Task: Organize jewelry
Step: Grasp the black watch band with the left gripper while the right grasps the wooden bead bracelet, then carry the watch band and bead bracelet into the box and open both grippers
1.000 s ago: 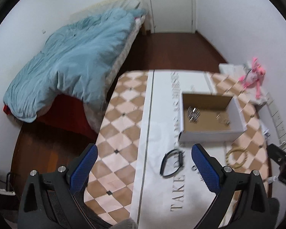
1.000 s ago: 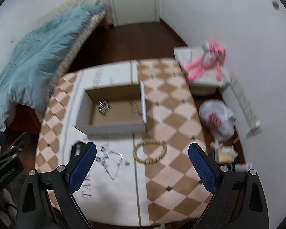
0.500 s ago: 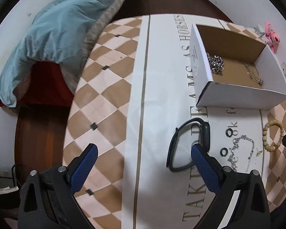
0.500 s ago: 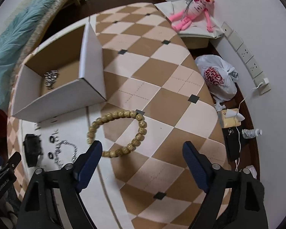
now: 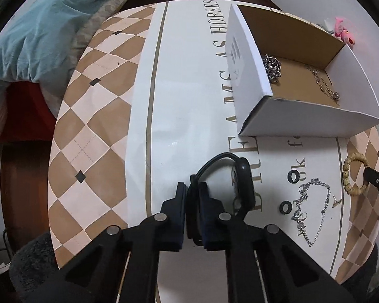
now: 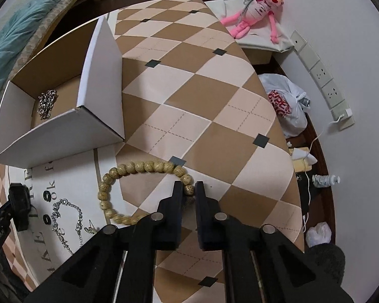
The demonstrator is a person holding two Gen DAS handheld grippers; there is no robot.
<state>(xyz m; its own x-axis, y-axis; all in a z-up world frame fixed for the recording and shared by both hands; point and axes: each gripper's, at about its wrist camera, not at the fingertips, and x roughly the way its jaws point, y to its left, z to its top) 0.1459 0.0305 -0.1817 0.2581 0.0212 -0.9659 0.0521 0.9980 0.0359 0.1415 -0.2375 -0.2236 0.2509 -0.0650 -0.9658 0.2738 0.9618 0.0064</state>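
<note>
Wooden bead bracelet [image 6: 128, 189] pinched by the right gripper [image 6: 188, 189], black watch band [image 5: 230, 179] by the left gripper [image 5: 190, 192] — both grasped, lift into the cardboard box [image 5: 303, 123] likely next.

checkered table [image 6: 214, 106], box [image 5: 303, 118], bracelets [image 6: 139, 169]

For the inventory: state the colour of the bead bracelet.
Speckled tan wood; the bead bracelet shows best in the right wrist view.

White walls [image 6: 353, 12] enclose dark wood floor [image 5: 20, 176], a bed with teal duvet [image 5: 32, 25].
</note>
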